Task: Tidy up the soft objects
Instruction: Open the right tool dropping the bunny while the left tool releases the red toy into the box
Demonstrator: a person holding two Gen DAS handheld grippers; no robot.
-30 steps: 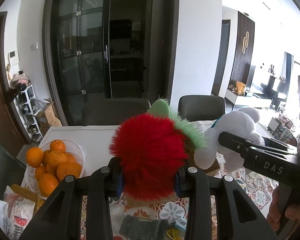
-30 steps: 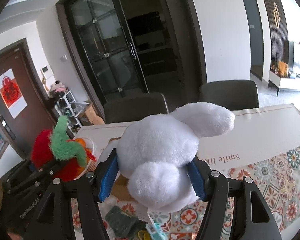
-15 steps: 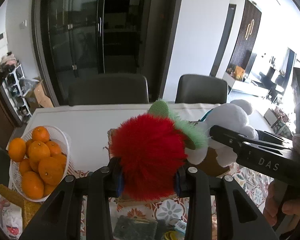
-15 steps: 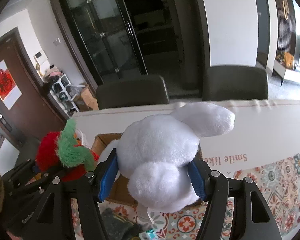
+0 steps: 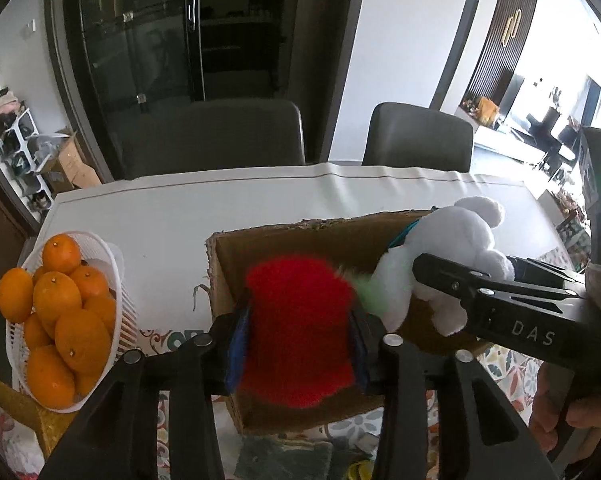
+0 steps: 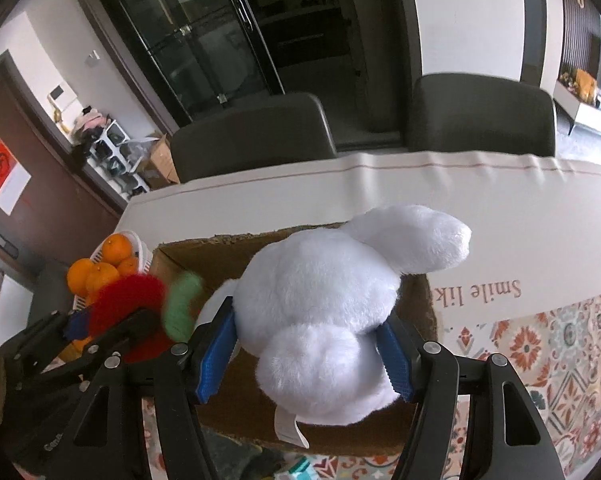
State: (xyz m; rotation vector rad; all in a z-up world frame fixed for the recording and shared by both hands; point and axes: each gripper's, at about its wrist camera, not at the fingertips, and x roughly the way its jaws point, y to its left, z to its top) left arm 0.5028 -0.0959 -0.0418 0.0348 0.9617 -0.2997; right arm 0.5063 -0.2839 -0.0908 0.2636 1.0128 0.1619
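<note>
My left gripper (image 5: 296,344) is shut on a fuzzy red plush with a green tuft (image 5: 298,328) and holds it over the left part of an open cardboard box (image 5: 260,244). My right gripper (image 6: 308,356) is shut on a white plush bunny (image 6: 324,308) and holds it over the same box (image 6: 204,256), to the right of the red plush (image 6: 132,300). The bunny also shows in the left wrist view (image 5: 452,248). The two toys nearly touch at the green tuft.
A white basket of oranges (image 5: 56,312) stands left of the box. A dark green cloth (image 5: 284,460) lies at the near table edge. The white cloth (image 6: 420,192) covers the far table; two dark chairs (image 5: 220,136) stand behind it.
Both grippers have tilted down and moved forward, bringing the red plush and the white bunny from above the table to just over the open box.
</note>
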